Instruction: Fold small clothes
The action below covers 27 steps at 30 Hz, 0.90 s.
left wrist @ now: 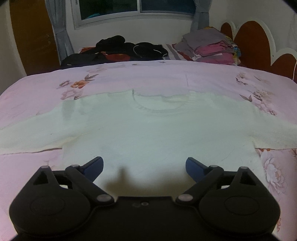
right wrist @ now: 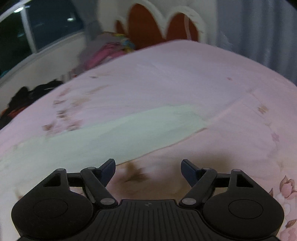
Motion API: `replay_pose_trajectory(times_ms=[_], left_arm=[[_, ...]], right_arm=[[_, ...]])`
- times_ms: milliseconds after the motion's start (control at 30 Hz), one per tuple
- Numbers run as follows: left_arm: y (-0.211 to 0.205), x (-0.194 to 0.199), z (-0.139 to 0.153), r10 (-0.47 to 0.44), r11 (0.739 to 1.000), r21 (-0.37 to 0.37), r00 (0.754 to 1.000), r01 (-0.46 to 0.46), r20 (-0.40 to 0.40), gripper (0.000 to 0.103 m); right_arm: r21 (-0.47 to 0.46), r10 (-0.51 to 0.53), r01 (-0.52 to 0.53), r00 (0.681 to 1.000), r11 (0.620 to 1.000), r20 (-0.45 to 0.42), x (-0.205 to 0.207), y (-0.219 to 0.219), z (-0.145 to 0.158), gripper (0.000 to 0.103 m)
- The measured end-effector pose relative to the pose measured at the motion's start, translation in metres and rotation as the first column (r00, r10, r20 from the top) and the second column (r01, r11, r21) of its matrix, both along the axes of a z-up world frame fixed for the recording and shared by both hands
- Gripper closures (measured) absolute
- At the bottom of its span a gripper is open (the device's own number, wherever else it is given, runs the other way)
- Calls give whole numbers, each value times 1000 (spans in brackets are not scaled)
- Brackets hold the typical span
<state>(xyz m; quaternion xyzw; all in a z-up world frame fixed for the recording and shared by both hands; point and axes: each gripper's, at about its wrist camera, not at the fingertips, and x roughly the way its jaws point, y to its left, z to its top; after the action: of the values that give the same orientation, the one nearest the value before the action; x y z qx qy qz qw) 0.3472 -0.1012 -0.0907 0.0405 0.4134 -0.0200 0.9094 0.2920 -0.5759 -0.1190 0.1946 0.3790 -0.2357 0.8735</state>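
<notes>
Shirt (left wrist: 148, 129): we see it flat on bed (left wrist: 37, 89), unfolded.
Jaws: both spread, empty.
Left: every fold.

1. A shirt (left wrist: 148, 126) lies spread flat on a bedspread (left wrist: 37, 89), sleeves out to left and right, neckline on the far side.
2. The left gripper (left wrist: 144, 166) hangs over the shirt's near part, nothing between its fingers.
3. The right gripper (right wrist: 148, 171) hangs over bare bedspread, just beside a sleeve edge.
4. Behind the bedspread lie a heap of clothes (left wrist: 130, 50) at left and a folded stack (left wrist: 211, 46) at right.
5. A headboard (left wrist: 250, 42) stands right of the stack; a window (left wrist: 137, 9) is behind.
</notes>
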Motion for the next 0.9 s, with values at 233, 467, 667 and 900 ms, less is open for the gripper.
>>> replay_pose_trajectory(times_ms=[233,467,667,900], left_arm=[[-1,1,-2,12,1000,23,1000,-11,-10,13],[9,3,0,27,1000,8,999,-27,-30,20],[24,1,8,44,999,-18,999,-44,-10,20],[56,-2,17,80,996,-50,997,-79,20,20]], right_arm=[[90,-114,109,993,990,44,12,-41,-11,48],[84,-150,143,986,986,78,13,-53,-8,98],[9,-44,43,984,999,174,9,-19,29,99],[-15,167,-169,946,985,277,49,78,65,99]])
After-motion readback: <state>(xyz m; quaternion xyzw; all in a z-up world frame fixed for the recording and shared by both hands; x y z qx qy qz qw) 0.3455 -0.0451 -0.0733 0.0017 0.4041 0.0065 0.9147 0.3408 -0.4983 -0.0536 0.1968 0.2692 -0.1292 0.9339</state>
